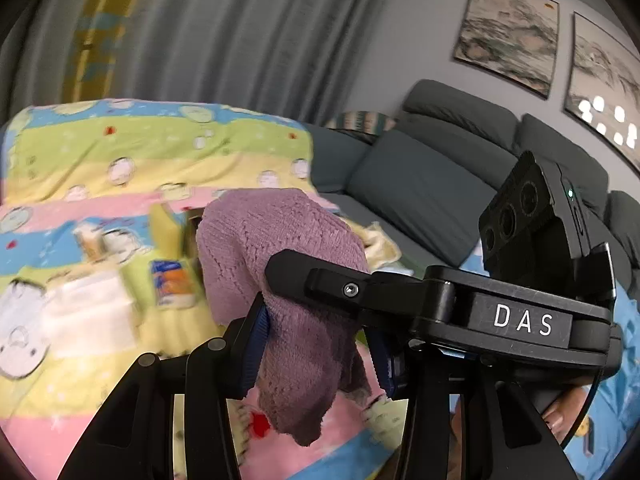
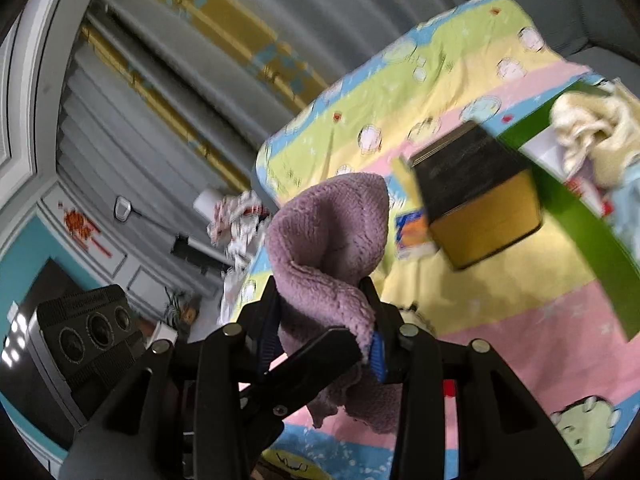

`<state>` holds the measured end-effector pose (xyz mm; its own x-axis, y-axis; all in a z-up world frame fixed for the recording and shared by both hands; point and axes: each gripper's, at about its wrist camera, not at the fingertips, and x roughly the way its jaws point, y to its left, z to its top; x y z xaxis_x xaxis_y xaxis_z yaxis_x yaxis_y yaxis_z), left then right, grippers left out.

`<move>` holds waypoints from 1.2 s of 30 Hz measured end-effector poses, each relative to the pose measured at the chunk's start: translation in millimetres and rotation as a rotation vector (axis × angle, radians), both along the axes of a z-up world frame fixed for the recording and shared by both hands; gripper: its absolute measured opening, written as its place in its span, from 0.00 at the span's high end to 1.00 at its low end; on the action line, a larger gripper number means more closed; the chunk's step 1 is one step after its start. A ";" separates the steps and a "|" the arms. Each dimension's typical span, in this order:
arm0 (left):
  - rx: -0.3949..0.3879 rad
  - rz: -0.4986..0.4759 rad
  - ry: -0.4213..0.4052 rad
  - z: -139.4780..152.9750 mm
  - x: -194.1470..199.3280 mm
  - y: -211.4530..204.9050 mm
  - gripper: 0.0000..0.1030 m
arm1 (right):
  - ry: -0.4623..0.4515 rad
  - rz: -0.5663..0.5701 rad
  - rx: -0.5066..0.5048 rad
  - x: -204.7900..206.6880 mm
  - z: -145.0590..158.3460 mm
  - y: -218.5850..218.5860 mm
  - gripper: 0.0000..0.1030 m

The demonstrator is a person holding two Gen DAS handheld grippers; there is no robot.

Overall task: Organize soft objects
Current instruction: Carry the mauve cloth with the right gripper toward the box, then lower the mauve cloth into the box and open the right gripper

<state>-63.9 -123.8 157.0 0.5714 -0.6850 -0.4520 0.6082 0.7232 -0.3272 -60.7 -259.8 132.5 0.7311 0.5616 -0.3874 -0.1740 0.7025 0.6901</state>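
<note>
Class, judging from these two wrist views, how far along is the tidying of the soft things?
Done: a cream cloth already sits in the green box. In hand: the purple towel, clamped between both the left tongs and the right tongs above the cartoon sheet. Left: placing the towel; other items look blurred.

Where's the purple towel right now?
The purple towel is bunched between both grippers, left gripper and right gripper, held above the striped cartoon blanket, near the green box.
</note>
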 end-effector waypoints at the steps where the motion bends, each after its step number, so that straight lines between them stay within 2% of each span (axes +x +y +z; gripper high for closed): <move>1: 0.002 -0.017 -0.025 7.0 2.8 -14.1 0.55 | -0.009 -0.028 0.011 0.1 5.4 -13.6 0.63; 3: -0.005 -0.043 -0.050 15.3 8.5 -33.8 0.55 | -0.023 -0.081 0.005 0.6 16.1 -35.8 0.62; 8: -0.029 -0.120 -0.016 25.5 43.6 -94.2 0.55 | -0.028 -0.251 -0.101 10.8 34.3 -84.0 0.61; 14: -0.034 -0.147 0.032 11.8 84.8 -137.2 0.55 | 0.026 -0.320 -0.115 50.8 20.2 -130.4 0.61; 21: -0.035 -0.180 0.126 -24.1 122.6 -163.4 0.55 | 0.110 -0.360 -0.062 78.9 -16.4 -163.5 0.63; 24: -0.039 -0.197 0.185 -38.1 129.0 -172.2 0.55 | 0.163 -0.392 -0.098 81.0 -23.2 -169.7 0.63; 28: -0.015 -0.197 0.180 -35.9 120.2 -173.8 0.54 | 0.172 -0.388 -0.076 76.7 -27.6 -176.9 0.61; 32: 0.071 -0.139 0.117 -23.1 106.6 -161.8 0.54 | 0.178 -0.437 -0.099 63.3 -21.1 -180.8 0.58; 33: 0.076 -0.112 0.100 -20.7 104.5 -155.5 0.50 | 0.191 -0.439 -0.098 60.6 -21.3 -182.8 0.57; 34: 0.073 -0.080 0.091 -17.3 102.2 -146.1 0.40 | 0.199 -0.437 -0.092 59.6 -22.9 -184.0 0.54; 36: 0.075 -0.037 0.103 -16.3 102.0 -132.7 0.30 | 0.225 -0.411 -0.037 56.4 -29.1 -186.5 0.47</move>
